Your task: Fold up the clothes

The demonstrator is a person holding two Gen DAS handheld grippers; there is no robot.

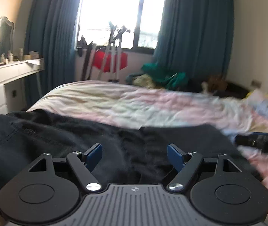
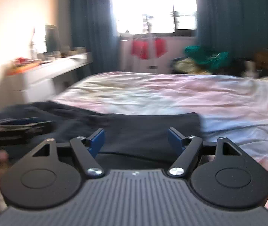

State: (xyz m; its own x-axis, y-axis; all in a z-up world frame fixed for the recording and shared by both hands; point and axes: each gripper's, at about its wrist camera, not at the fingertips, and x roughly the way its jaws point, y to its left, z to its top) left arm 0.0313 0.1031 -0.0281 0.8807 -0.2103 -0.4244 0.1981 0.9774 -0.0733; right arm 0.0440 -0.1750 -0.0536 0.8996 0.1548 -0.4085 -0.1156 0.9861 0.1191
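Left gripper: jaws wide apart, nothing between the blue pads, which hang above the dark garment without touching it. Right gripper: jaws likewise spread wide and empty, the garment's flat, straight-edged part lying just ahead and below them. The garment sits at the near edge of the bed, bunched toward the left side. Beyond: pale rumpled sheet, white dresser, blue curtains, bright window.
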